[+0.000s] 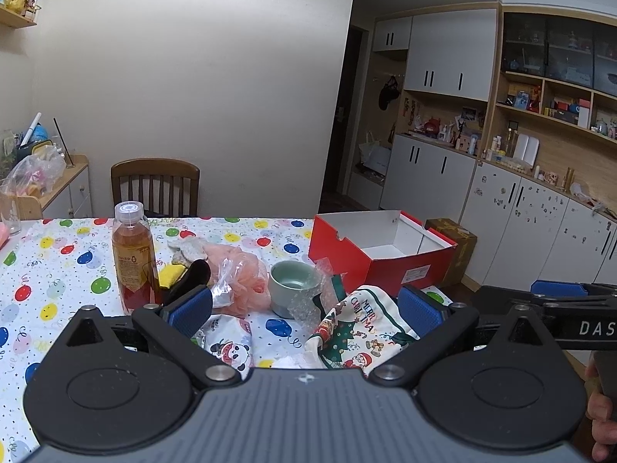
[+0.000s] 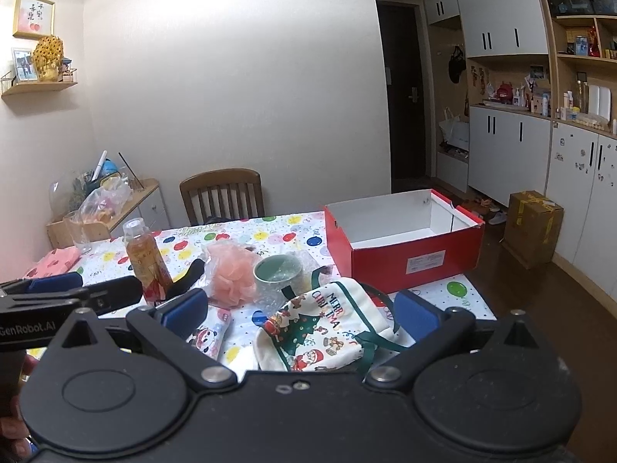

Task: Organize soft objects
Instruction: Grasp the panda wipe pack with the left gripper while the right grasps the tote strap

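Observation:
A Christmas-print cloth bag [image 1: 358,332] [image 2: 324,328] lies at the table's near edge. Behind it a pink mesh sponge in clear wrap [image 1: 243,277] [image 2: 231,274] sits beside a green cup [image 1: 293,281] [image 2: 277,270]. A panda-print tissue pack [image 1: 231,343] [image 2: 210,335] lies to the left. An open red shoe box [image 1: 381,254] [image 2: 401,239] stands at the right. My left gripper [image 1: 304,312] and right gripper [image 2: 299,310] hover open above the near edge, with nothing between their fingers.
A tea bottle [image 1: 133,258] [image 2: 148,258] stands left of the sponge, with a black object and a yellow item behind it. A wooden chair [image 1: 154,185] stands at the far side. A cardboard box [image 2: 534,227] sits on the floor beside cabinets.

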A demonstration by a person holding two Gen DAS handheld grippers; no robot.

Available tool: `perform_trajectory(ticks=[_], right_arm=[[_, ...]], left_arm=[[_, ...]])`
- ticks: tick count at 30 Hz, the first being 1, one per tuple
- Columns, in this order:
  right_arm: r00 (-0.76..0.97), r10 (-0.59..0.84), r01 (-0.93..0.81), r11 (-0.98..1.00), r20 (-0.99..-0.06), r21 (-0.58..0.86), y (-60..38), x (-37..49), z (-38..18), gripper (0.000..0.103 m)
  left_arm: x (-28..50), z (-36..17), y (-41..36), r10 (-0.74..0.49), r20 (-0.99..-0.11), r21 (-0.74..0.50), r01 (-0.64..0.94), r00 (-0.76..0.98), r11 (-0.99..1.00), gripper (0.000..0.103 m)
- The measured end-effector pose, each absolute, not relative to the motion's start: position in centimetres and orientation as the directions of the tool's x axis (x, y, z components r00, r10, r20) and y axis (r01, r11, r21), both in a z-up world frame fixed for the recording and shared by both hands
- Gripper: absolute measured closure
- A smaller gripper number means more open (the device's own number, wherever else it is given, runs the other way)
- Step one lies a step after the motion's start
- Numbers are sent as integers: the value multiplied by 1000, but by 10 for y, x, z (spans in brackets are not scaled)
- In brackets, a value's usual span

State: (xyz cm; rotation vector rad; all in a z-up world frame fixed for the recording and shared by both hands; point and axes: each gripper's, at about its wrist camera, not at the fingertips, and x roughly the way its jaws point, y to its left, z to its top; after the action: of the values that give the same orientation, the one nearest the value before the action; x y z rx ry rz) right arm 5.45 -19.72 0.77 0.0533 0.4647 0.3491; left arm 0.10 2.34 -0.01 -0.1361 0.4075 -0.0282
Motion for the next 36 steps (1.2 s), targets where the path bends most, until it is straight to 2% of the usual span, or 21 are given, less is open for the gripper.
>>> perform_trajectory(ticks=[6,15,26,36], right_arm=[[811,376,-339,927,-448,164,-201,56,6,0],[723,432,-396,898,-538,190,-196,71,-6,0],[679,383,-372,915,-627,156,-204,111,-38,1],[639,337,-345,929,-691,134,-212,157,-72,9]], left_arm=[[4,-2,21,-70,-401,-147,11,913,989,0],[17,-13,24,-49,-431,-139,-13,901,990,0],[49,-51,19,-70,-511,-86,30,857,996,0],[81,-94,29,14,-600,-38,-45,800,998,1]])
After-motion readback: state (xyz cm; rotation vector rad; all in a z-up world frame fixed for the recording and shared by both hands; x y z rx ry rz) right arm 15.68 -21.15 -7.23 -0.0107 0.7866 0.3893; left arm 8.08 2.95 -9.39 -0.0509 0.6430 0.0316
